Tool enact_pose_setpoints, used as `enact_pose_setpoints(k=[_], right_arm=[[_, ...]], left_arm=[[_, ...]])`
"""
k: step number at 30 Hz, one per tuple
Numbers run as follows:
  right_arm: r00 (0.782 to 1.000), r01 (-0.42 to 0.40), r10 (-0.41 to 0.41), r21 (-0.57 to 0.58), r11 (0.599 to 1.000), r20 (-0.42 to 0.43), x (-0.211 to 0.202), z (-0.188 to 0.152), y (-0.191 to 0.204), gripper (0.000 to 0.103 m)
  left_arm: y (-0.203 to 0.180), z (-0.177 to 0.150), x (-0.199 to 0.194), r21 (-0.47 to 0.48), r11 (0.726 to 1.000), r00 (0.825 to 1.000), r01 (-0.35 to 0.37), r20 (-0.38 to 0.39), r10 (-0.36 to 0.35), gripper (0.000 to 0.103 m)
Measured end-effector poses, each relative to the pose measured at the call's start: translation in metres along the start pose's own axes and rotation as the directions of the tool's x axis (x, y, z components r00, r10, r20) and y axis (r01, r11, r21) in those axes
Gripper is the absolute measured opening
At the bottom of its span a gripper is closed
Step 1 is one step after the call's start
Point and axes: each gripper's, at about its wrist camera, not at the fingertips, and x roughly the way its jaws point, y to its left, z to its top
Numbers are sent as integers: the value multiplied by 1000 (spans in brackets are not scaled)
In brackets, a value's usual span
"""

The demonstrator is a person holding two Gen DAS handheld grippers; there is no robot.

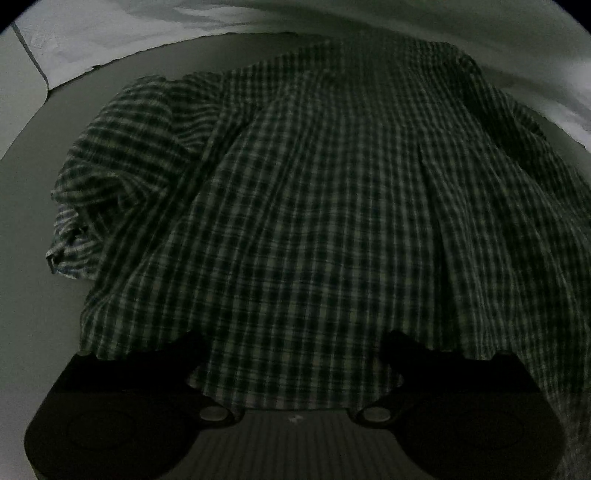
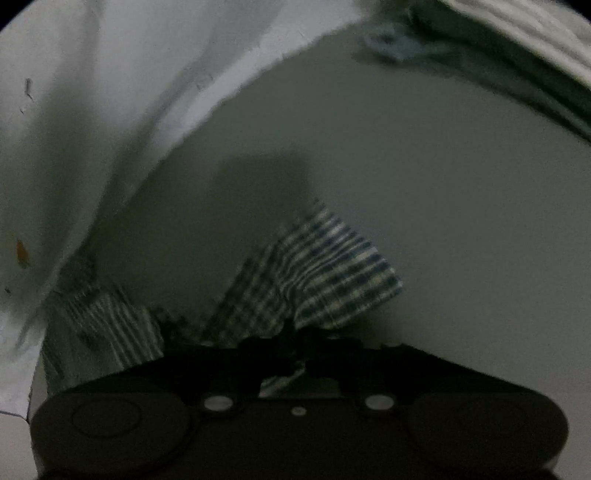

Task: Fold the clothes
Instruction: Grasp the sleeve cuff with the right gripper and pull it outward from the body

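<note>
A dark green and white plaid shirt point(image 1: 325, 192) lies spread over the pale table point(image 1: 33, 258) and fills most of the left wrist view, with a bunched sleeve point(image 1: 110, 173) at its left. My left gripper point(image 1: 291, 347) hovers over the shirt's near hem with its jaws wide apart and nothing pinched between them. In the right wrist view, my right gripper point(image 2: 295, 339) is shut on a plaid cuff or corner point(image 2: 332, 273) of the shirt, which sticks up past the fingertips. More plaid cloth point(image 2: 107, 325) trails to the left of it.
White cloth point(image 1: 155, 33) lies crumpled along the table's far edge, seen also as white cloth point(image 2: 92, 110) at the left of the right wrist view. A striped pale fabric pile point(image 2: 517, 40) sits at the top right. Bare table point(image 2: 443, 184) stretches beyond the right gripper.
</note>
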Motion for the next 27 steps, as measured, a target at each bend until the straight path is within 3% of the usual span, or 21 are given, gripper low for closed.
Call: enact_pose_setpoints(k=[3,5,7,9,11,12,13,15,17,19,20,23,27], right_arm=[[988,-85,90,-46,995,127,-30,13,3,2],[963,-112,135,-112,987,234,-60,21,10,2],[917,-100,158,-171,980,367,-93,27,15,2],[852,-52,142,-189,981,505,-123,29,13,2],[792,43,65,-162,986,607,-145,30,6,2],[775,96,12,-137,986,632,-149,30,-1,2],[774,157,-54,-109,982,631,-147,31,-9,3],[806,265,-193,-50,963,560,-132,31,-30,5],[860,262,-254,43,964,442,-114,26,-56,10],[895,239,-275,143,960,352,-100,17,-74,21],[908,222,-275,195,955,316,-94,12,-82,33],[920,219,-287,255,942,268,-87,0,-86,38],[926,156,-239,280,947,293,-88,1,-79,45]], left_arm=[[-2,2,0,6,1000,1000,-1,-2,1,103],[-2,3,-1,8,1000,1000,-3,4,3,103],[-2,4,-2,7,1000,1000,-3,6,3,103],[-1,4,-3,7,1000,1000,-4,10,4,103],[-2,2,-5,5,1000,1000,-6,23,5,103],[-2,1,-5,4,1000,1000,-6,29,6,103],[-2,-1,-6,3,1000,999,-8,36,7,103],[-2,-4,-7,0,1000,999,-10,46,10,103],[-3,-4,-6,1,1000,999,-10,50,10,103],[-1,-6,-8,1,1000,998,-10,54,10,103],[-1,-6,-5,0,1000,998,-11,56,11,103],[-2,-7,-2,-4,1000,998,-13,58,13,103],[-3,-4,-4,-13,1000,999,-18,48,19,103]])
